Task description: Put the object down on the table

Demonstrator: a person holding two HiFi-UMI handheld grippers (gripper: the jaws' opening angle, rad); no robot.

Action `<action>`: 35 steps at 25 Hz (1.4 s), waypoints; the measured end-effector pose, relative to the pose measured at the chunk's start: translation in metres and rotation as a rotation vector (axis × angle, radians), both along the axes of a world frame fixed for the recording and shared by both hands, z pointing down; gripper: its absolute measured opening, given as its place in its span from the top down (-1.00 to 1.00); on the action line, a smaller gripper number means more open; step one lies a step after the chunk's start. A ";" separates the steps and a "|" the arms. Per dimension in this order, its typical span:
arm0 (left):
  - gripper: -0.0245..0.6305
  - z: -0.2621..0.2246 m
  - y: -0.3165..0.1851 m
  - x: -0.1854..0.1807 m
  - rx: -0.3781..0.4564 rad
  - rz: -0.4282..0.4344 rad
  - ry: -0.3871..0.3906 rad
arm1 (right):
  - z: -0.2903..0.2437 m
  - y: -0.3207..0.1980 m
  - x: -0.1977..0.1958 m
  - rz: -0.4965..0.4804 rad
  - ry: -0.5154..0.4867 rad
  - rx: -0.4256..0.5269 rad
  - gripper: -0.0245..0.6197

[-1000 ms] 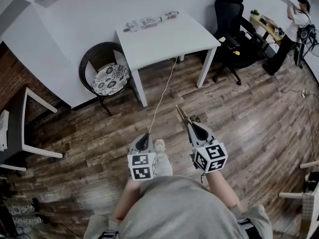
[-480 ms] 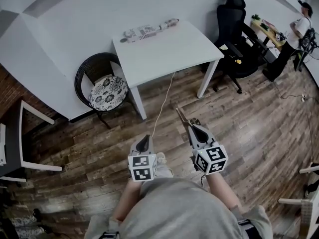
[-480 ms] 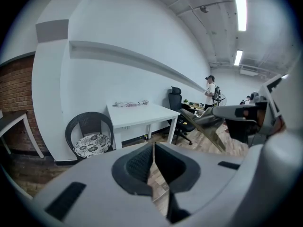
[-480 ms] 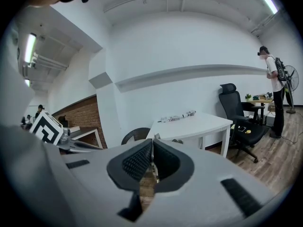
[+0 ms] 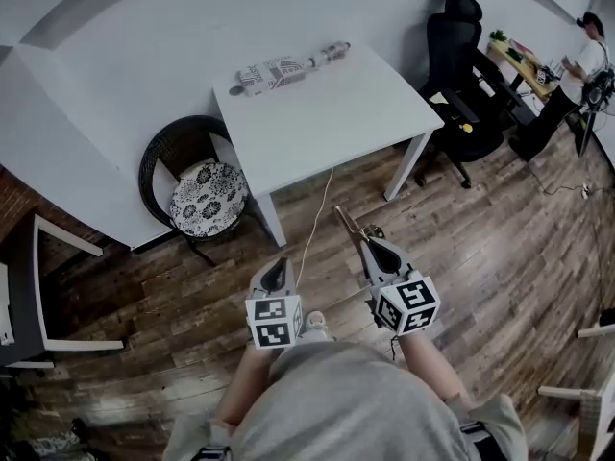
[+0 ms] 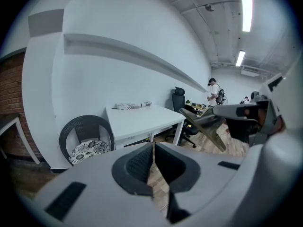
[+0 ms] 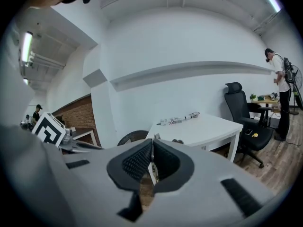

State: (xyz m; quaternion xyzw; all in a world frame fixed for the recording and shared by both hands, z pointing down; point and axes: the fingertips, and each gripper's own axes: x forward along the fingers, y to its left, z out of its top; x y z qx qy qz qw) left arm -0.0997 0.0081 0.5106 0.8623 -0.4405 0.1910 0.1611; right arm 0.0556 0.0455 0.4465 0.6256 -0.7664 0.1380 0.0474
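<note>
1. Right tongs: clamped on thin metal object, jaws nearly together.
2. Left tongs: closed, nothing seen between jaws; just left of right tongs, level with them.
3. Object: sticking out ahead of right tongs' tip, slanted toward left tongs' side, in the air over floor, not yet on table.
4. Table: ahead of both tongs, well apart; patterned roll at its far edge.
5. White cord: from near left tongs' tip toward table.
6. Chair: ahead-left of left tongs, beside table.
</note>
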 end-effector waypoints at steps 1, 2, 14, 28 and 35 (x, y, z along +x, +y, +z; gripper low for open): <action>0.88 0.000 -0.009 0.000 0.001 0.000 0.000 | 0.000 -0.009 0.000 -0.001 -0.001 0.000 0.90; 0.88 0.000 -0.018 0.000 0.001 0.000 0.000 | 0.001 -0.018 0.000 -0.001 -0.002 0.000 0.90; 0.88 0.008 -0.092 -0.005 -0.019 -0.010 -0.004 | 0.009 -0.094 -0.007 -0.017 -0.011 -0.020 0.90; 0.88 0.021 -0.146 0.009 -0.041 -0.047 -0.021 | 0.016 -0.159 0.011 -0.050 -0.027 -0.021 0.90; 0.88 0.019 -0.201 0.035 -0.030 -0.074 -0.024 | 0.017 -0.222 0.036 -0.086 -0.025 -0.010 0.90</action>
